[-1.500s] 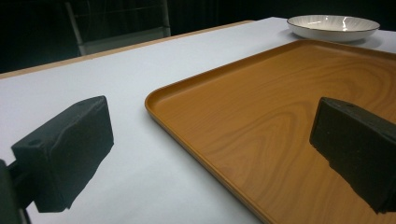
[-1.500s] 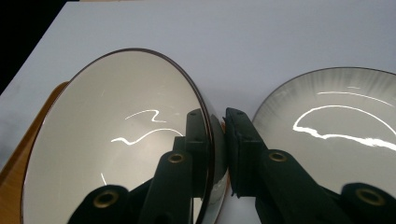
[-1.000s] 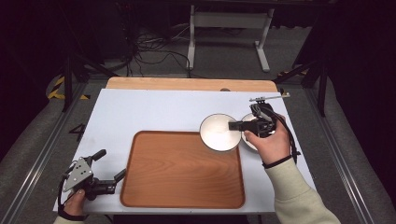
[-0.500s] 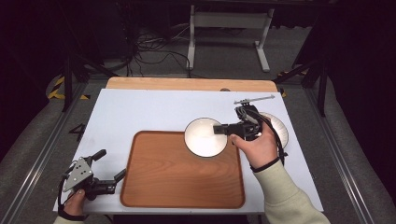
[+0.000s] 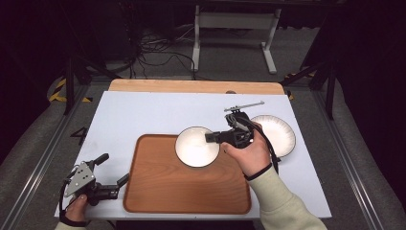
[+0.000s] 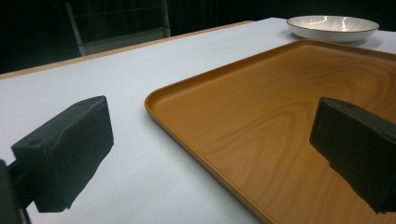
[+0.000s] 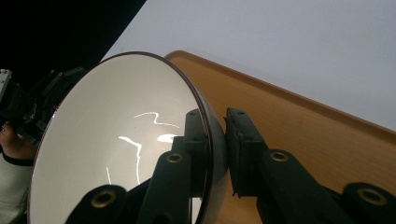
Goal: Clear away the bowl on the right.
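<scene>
R gripper [image 5: 210, 138] clamped on rim of white bowl [image 5: 197, 146], one jaw inside, one outside; right gripper view shows pads pinching the wall. Bowl sits over far edge of wooden tray [image 5: 167, 191], centre of table, rim dark-edged. Second dish, white plate [image 5: 277, 134], on white mat [image 5: 143, 115] just right of R hand, off the tray. L gripper [image 5: 111, 172] at near-left corner, beside tray's left edge, jaws wide, nothing between them; its view looks across the tray to the plate far off.
</scene>
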Action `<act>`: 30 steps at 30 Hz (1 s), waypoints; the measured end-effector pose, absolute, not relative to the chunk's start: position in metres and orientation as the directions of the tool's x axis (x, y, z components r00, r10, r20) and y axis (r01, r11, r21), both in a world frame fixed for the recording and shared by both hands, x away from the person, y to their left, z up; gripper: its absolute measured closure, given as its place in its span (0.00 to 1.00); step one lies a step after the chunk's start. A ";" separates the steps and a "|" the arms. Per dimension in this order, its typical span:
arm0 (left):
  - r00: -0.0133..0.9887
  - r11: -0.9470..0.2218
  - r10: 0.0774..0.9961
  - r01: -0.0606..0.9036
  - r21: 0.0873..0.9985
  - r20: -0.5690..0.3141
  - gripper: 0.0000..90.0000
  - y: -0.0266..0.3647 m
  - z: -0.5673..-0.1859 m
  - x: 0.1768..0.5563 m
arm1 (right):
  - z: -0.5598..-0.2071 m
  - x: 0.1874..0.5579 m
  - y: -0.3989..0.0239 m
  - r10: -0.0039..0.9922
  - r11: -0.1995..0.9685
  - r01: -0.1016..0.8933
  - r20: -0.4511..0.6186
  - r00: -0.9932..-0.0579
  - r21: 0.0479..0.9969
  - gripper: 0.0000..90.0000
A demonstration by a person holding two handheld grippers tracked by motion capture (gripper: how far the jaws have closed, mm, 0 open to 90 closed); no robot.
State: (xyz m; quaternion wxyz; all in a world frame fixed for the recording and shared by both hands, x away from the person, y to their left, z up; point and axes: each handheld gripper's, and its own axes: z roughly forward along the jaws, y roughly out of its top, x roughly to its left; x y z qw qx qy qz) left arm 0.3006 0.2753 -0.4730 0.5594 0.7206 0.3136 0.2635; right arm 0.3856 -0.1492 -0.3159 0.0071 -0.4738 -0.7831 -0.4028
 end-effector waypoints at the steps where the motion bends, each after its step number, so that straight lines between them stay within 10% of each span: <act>1: 0.664 -0.180 0.747 0.156 0.971 0.032 0.00 0.275 -0.473 0.301 | -0.319 0.386 -0.148 0.735 0.226 0.749 0.396 -0.550 0.622 0.88; 30: 0.663 -0.179 0.747 0.154 0.972 0.033 0.00 0.275 -0.473 0.300 | -0.389 0.394 -0.129 0.757 0.246 0.792 0.400 -0.517 0.558 0.87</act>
